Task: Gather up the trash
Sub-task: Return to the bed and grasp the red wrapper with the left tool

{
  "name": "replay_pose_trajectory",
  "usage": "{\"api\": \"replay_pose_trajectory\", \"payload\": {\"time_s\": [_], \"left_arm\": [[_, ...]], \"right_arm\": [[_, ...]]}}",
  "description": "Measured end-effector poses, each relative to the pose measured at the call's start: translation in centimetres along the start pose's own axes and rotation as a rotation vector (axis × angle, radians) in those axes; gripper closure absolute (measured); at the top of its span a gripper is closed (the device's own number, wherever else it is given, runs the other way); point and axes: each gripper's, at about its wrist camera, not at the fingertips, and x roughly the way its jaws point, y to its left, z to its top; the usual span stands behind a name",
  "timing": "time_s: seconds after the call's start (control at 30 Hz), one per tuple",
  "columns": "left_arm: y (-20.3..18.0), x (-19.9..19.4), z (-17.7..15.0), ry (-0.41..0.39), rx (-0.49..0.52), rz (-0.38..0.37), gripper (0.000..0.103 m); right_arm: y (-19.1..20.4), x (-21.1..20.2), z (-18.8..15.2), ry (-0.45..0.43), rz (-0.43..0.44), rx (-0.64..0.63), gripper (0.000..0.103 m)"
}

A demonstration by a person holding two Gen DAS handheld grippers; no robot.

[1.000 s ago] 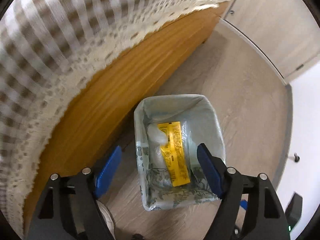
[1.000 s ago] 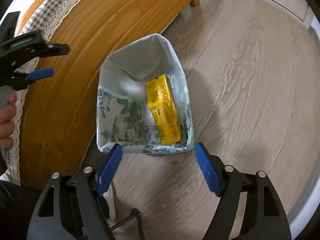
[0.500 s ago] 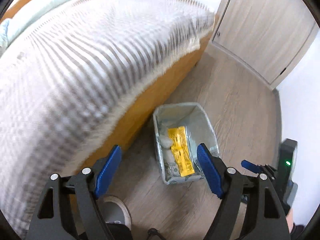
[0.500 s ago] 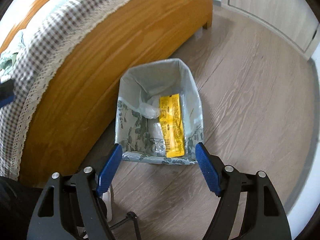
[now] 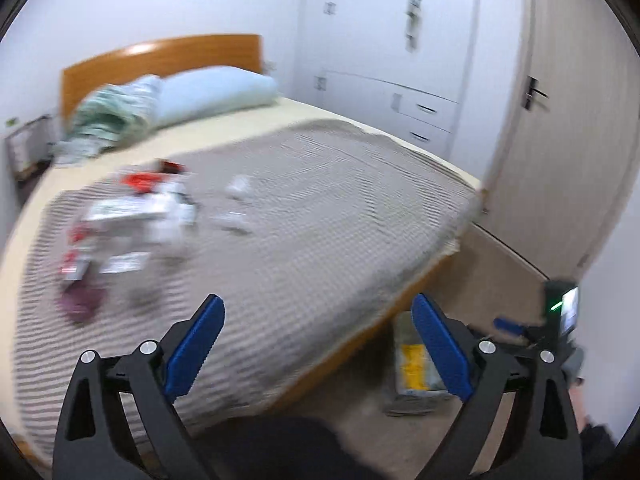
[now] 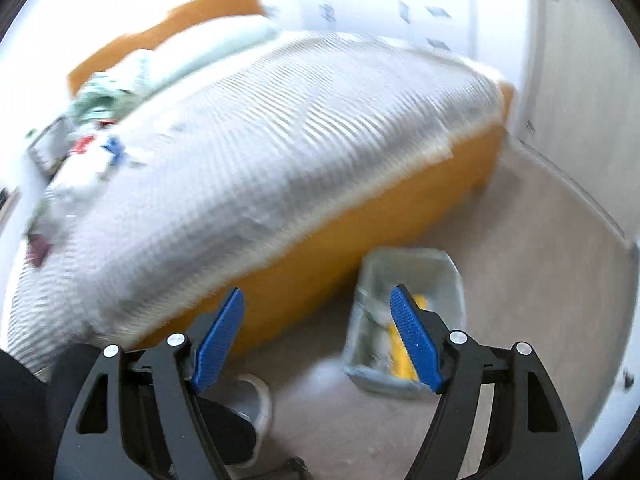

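Note:
A lined trash bin (image 6: 408,320) stands on the floor beside the wooden bed frame, with a yellow wrapper (image 6: 404,354) inside; it also shows in the left wrist view (image 5: 412,364). Several blurred pieces of trash (image 5: 128,220) lie on the checked bedspread at the left, also in the right wrist view (image 6: 86,156). My left gripper (image 5: 318,344) is open and empty, raised over the bed's near edge. My right gripper (image 6: 316,336) is open and empty, above the floor near the bin.
The bed (image 5: 304,200) with its orange wooden frame (image 6: 360,232) fills the left and middle. Pillows (image 5: 212,92) lie at the headboard. White wardrobes (image 5: 400,60) and a door (image 5: 560,140) stand at the right. A shoe (image 6: 256,404) is on the floor below my right gripper.
Both grippers have lifted and tilted up from looking down into the bin toward the bed top. The bin has shrunk and slid low in both views. Both stay open.

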Motion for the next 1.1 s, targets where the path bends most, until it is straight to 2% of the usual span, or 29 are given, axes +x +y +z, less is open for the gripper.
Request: {"api": "replay_pose_trajectory", "payload": {"time_s": [0.03,0.13,0.27,0.37,0.47,0.6,0.7,0.87,0.93,1.0,1.1], "left_arm": [[1.6,-1.2,0.1,-0.012,-0.007,0.022,0.010],[7.4,-4.0,-0.5,-0.041,-0.057,0.110,0.010],[16.0,-6.5,-1.7,-0.056,-0.151,0.194,0.010],[22.6,-7.2,-2.9,-0.063,-0.235,0.268,0.010],[29.1,-6.4,-4.1,-0.025,-0.326,0.299,0.010],[36.3,-2.7,-4.7,0.080,-0.383,0.280,0.013],[39.7,1.0,-4.2,0.118,-0.418,0.255,0.016],[43.0,8.7,-2.0,0.170,-0.458,0.228,0.014],[43.5,11.5,-0.9,0.168,-0.456,0.227,0.014],[44.4,15.0,0.1,0.193,-0.433,0.193,0.013],[45.4,18.9,0.5,0.254,-0.414,0.168,0.011]], "right_arm": [[1.3,-0.8,0.6,-0.022,0.016,-0.028,0.025],[6.2,-3.7,2.6,-0.094,0.061,-0.120,0.025],[11.6,-5.8,4.4,-0.137,0.121,-0.175,0.025],[15.6,-7.5,6.1,-0.181,0.171,-0.216,0.025],[20.4,-8.3,8.4,-0.189,0.266,-0.274,0.025],[27.2,-5.6,11.2,-0.153,0.315,-0.331,0.025],[32.2,-2.0,12.2,-0.090,0.365,-0.379,0.025],[39.4,4.6,13.0,0.055,0.465,-0.436,0.025],[41.4,6.7,13.2,0.113,0.513,-0.430,0.025],[44.0,9.2,13.4,0.176,0.557,-0.417,0.025],[46.2,11.9,13.8,0.222,0.570,-0.406,0.025]]}}
